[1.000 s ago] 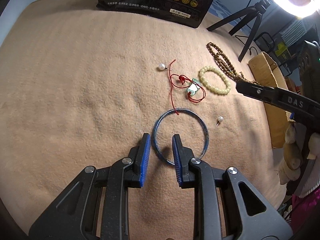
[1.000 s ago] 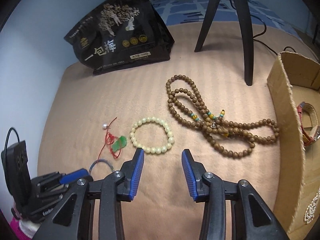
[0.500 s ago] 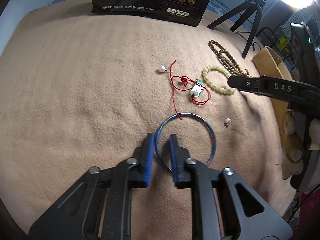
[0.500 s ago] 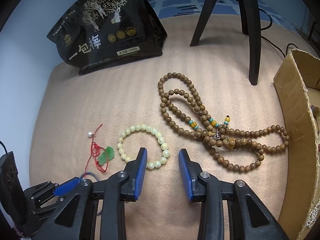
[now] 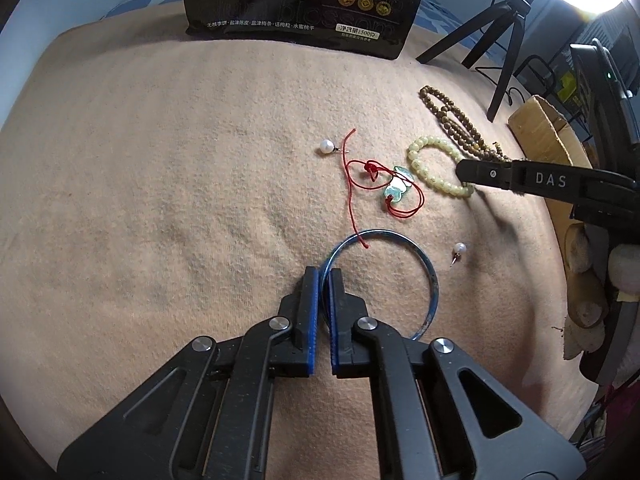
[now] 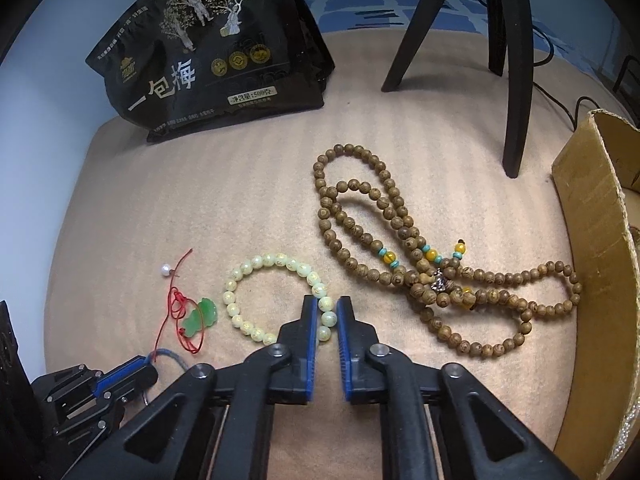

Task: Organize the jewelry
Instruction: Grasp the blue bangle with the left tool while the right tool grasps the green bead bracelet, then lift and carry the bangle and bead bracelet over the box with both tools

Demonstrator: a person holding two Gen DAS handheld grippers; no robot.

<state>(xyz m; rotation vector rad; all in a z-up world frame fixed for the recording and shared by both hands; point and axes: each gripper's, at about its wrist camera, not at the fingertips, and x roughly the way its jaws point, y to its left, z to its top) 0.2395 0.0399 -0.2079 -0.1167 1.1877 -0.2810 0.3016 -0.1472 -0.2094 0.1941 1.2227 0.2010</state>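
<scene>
We've got the left gripper (image 5: 324, 280) pinching the bangle (image 5: 428, 276) and the right gripper (image 6: 328, 312) clamped on the bracelet (image 6: 276, 260); lift slow and level so the beads don't slip.

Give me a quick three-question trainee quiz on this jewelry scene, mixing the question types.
1. True or false: the left gripper has its jaws shut on the blue bangle.
2. Multiple choice: the right gripper grips which piece? A) wooden bead necklace B) pale bead bracelet C) green pendant on red cord
3. Fill in: the cardboard box stands at the ____ edge of the right wrist view.

Key: 1 true, the bangle's rim is pinched between the pads. 2 B, its beads sit between the jaws, which have just been closing. 3 right.
</scene>
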